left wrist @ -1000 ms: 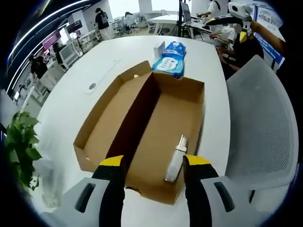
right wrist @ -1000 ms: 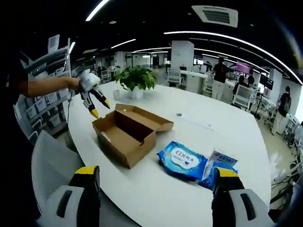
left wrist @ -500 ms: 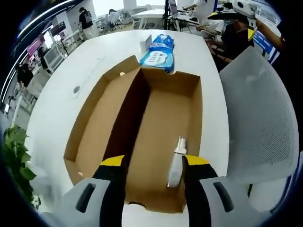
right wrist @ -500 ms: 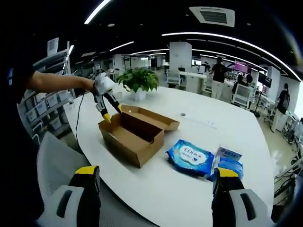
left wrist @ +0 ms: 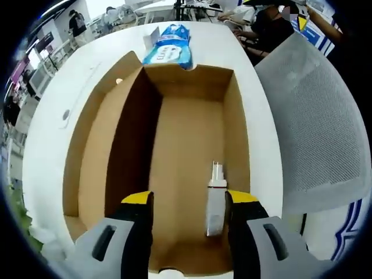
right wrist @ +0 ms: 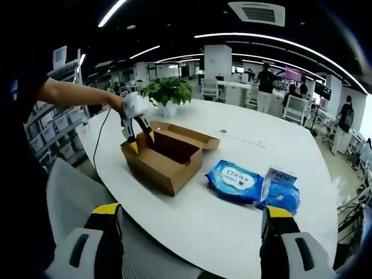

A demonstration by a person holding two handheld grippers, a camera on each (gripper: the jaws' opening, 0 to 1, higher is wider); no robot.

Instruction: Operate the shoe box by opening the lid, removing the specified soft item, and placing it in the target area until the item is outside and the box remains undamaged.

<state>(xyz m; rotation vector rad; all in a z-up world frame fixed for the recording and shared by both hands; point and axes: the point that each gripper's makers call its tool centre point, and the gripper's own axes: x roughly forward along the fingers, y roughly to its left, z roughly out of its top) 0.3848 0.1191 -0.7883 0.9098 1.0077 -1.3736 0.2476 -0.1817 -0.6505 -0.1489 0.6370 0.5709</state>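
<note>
Big white worktop (right wrist: 244, 221) in an open office, left hand-held gripper (left wrist: 187, 200) spread wide over the open box (left wrist: 192, 125), right hand-held gripper (right wrist: 189, 216) spread wide too, holding nothing.

The box (left wrist: 192, 116) is plain brown cardboard, darker brown on its shadowed left inner wall, and its open lid (left wrist: 93, 139) is the same brown. Inside lies a white tube (left wrist: 215, 206). The bench (right wrist: 244, 226) is white. On it the wipes pack (right wrist: 235, 181) is bright blue with a white label and dark lettering, and a blue-and-white pack (right wrist: 278, 189) sits right of it. The left gripper (left wrist: 189, 200) and the right gripper (right wrist: 189, 218) are grey with yellow tips. The chair (left wrist: 314, 116) is pale grey mesh. The plant (right wrist: 167, 91) is green.
</note>
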